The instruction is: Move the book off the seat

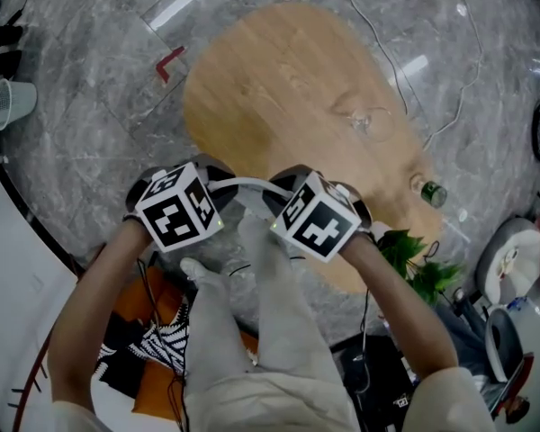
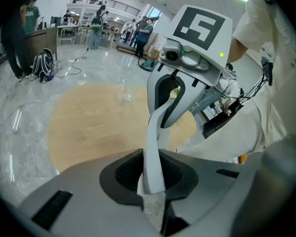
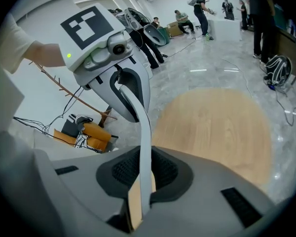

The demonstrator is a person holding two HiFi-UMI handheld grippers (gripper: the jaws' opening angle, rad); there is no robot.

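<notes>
Left gripper and right gripper: jaws of each pinched on one end of the book, which reads as a thin white band bowed between them. It hangs in the air over the near edge of the round wooden table. The orange seat lies off the table's near side. Recommended: hold both pinches firm, move the hands at a matched pace, ease the bow, and lower the book flat onto the table.

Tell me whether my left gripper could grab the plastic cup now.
Probably not: the left gripper is shut on a white strip that the right gripper also clamps, and the cup lies well off to its left.
</notes>
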